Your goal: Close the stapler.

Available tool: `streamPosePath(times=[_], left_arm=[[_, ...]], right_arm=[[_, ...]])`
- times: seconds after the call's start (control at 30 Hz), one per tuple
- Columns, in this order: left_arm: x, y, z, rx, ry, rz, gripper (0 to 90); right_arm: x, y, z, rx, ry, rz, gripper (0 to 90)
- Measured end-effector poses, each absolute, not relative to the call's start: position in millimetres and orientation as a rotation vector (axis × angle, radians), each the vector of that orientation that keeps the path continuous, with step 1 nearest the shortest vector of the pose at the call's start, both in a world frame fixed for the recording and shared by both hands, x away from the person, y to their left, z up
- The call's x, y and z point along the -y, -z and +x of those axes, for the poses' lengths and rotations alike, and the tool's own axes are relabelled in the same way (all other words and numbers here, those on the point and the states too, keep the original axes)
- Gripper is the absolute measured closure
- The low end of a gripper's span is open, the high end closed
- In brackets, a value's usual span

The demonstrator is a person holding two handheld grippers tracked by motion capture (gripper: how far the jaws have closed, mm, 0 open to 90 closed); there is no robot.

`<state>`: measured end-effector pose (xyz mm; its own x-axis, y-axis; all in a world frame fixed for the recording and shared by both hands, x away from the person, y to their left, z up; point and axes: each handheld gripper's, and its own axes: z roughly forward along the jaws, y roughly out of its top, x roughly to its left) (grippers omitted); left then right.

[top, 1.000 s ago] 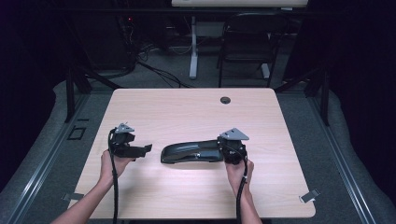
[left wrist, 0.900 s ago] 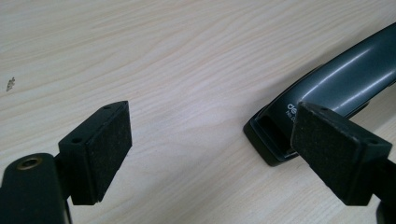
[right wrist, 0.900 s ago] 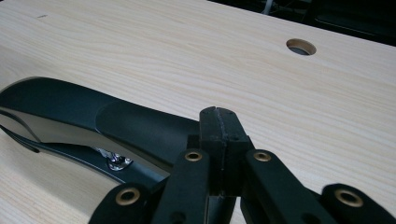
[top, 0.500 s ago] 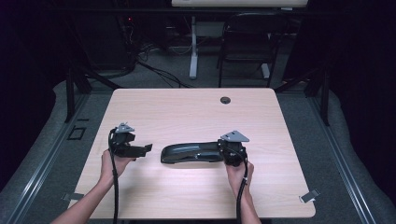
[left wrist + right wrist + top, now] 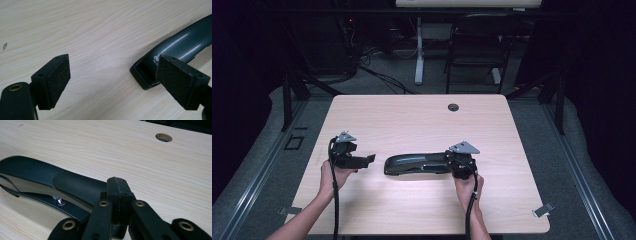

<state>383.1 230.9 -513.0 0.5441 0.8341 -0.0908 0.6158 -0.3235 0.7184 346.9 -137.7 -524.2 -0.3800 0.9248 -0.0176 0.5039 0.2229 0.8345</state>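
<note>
1. Stapler (image 5: 417,164), black and long, lies flat on the desk (image 5: 422,125), lengthwise across it, about midway between the two hands and toward the near edge.
2. In the right gripper view the stapler (image 5: 50,182) runs away from the camera to the left, its glossy top arm above a thinner base.
3. The right tongs (image 5: 458,164) sit at the stapler's right end; in the right gripper view their pads (image 5: 117,190) are pressed flat together with nothing between them, and they touch or nearly touch the stapler's rear end, which of the two cannot be told.
4. The right hand (image 5: 468,186) holds those tongs from the near side of the stapler.
5. The left tongs (image 5: 368,160) stand wide open just beside the stapler's left end, apart from it, and hold nothing.
6. In the left gripper view the stapler's front tip (image 5: 147,75), with white lettering, lies close to one pad (image 5: 180,82), while bare desk shows between the pads.
7. The left hand (image 5: 332,175) grips those tongs farther left of the stapler.
8. A round cable hole (image 5: 453,107) sits in the desk well beyond the stapler, near the far edge.
</note>
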Motion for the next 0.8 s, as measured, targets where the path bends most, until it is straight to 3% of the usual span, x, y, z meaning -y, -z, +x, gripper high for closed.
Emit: streamPosePath(times=[0.53, 0.8], left_arm=[[-230.9, 513.0, 383.5, -1.165, -0.384, 2.055, 12.4], [-231.6, 512.6, 383.2, -1.168, -0.381, 2.052, 12.1]], right_arm=[[138.4, 501.6, 349.9, -1.999, -1.07, 1.274, 90.0], [150.0, 495.5, 349.6, -2.018, -1.067, 1.283, 80.1]])
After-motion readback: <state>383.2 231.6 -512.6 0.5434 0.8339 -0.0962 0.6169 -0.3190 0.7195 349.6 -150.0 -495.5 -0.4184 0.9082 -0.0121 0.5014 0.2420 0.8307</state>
